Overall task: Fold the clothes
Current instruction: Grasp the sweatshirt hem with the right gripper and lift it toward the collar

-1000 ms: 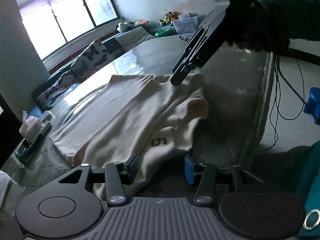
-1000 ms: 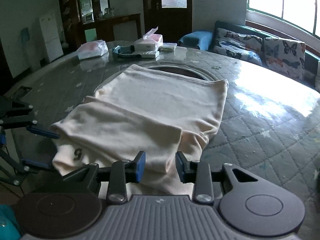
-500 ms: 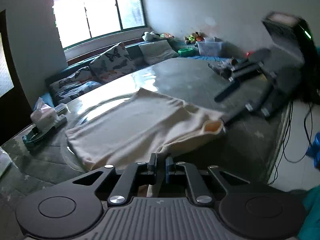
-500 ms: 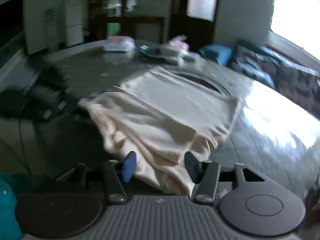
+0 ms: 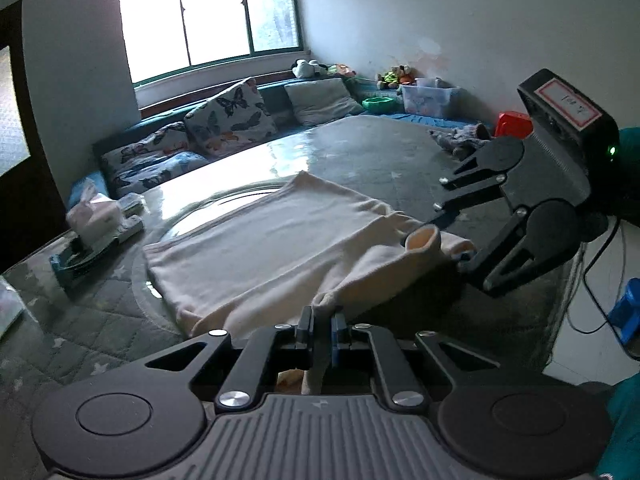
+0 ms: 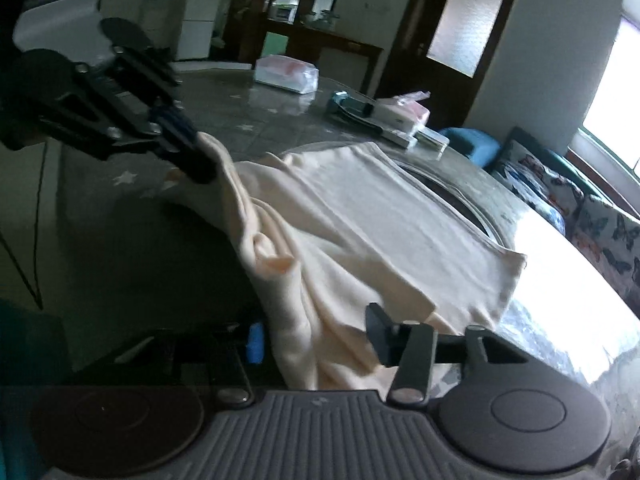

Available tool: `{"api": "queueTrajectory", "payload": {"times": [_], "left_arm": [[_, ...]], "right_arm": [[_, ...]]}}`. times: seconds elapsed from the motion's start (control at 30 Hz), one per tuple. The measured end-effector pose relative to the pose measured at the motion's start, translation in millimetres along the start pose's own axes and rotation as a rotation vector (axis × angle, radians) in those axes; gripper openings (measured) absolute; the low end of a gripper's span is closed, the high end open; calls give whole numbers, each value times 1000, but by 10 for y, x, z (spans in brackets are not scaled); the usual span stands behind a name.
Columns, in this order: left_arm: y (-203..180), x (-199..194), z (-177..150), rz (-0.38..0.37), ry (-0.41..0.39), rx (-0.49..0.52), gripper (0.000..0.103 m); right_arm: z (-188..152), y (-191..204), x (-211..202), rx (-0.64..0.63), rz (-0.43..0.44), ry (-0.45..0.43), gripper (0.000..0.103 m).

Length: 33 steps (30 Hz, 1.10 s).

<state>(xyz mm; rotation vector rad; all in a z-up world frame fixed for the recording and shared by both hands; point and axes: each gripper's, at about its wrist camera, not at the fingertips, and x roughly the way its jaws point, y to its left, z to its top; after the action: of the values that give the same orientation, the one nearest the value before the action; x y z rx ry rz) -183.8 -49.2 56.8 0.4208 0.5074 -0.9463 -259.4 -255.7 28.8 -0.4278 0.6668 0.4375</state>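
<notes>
So the left gripper (image 5: 322, 326) is pinching the near corner of the cream shirt (image 5: 276, 244), fingers squeezed together on a bunch of fabric right at the table's near edge. The shirt is lying on the quilted table (image 5: 360, 148), with its long axis running away from both grippers toward the window side, far hem flat, near end lifted and rumpled.

Moving right, the right gripper (image 6: 314, 340) is sitting at the other near corner with its fingers spread apart, cloth draped in the gap between them but not clamped. From the left camera it's touching the rolled sleeve opening (image 5: 422, 240).

So the left one is already on, and the right one looks like the one that needs to close before anything gets carried over toward the far hem.

Compared with a second ago, the left fingers were open and are now closed on the shirt, and the near edge is coming up off the table.
</notes>
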Motion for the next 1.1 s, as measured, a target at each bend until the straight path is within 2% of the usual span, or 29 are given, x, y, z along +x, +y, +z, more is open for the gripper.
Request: {"api": "queueTrajectory", "payload": {"times": [0.03, 0.1, 0.17, 0.23, 0.33, 0.4, 0.47, 0.57, 0.83, 1.0, 1.03, 1.1], "left_arm": [[14, -1, -9, 2, 3, -4, 8], [-9, -13, -39, -15, 10, 5, 9], [-59, -33, -77, -23, 13, 32, 13], [-130, -44, -140, -8, 21, 62, 15], [-194, -51, -242, 24, 37, 91, 24], [-223, -60, -302, 59, 35, 114, 37], [-252, -76, -347, 84, 31, 139, 38], [-305, -84, -401, 97, 27, 187, 51], [-428, 64, -452, 154, 17, 307, 54], [-378, 163, -447, 188, 9, 325, 54], [-366, 172, -452, 188, 11, 327, 53], [-342, 190, -463, 188, 17, 331, 38]], "right_arm": [[2, -11, 12, 8, 0, 3, 31], [9, -1, 10, 17, 8, 11, 16], [23, 10, -15, 31, 20, 11, 9], [41, -7, -48, 50, 13, 10, 8], [70, -78, -94, 97, 16, 9, 7], [94, -116, -123, 123, 14, 6, 7], [122, -142, -149, 141, 9, 0, 7], [160, -161, -166, 157, 5, -4, 6], [249, -270, -156, 245, 8, -3, 6], [295, -295, -148, 250, 1, -12, 6], [299, -301, -145, 253, 0, -13, 6], [295, -305, -138, 258, -1, -15, 6]]}}
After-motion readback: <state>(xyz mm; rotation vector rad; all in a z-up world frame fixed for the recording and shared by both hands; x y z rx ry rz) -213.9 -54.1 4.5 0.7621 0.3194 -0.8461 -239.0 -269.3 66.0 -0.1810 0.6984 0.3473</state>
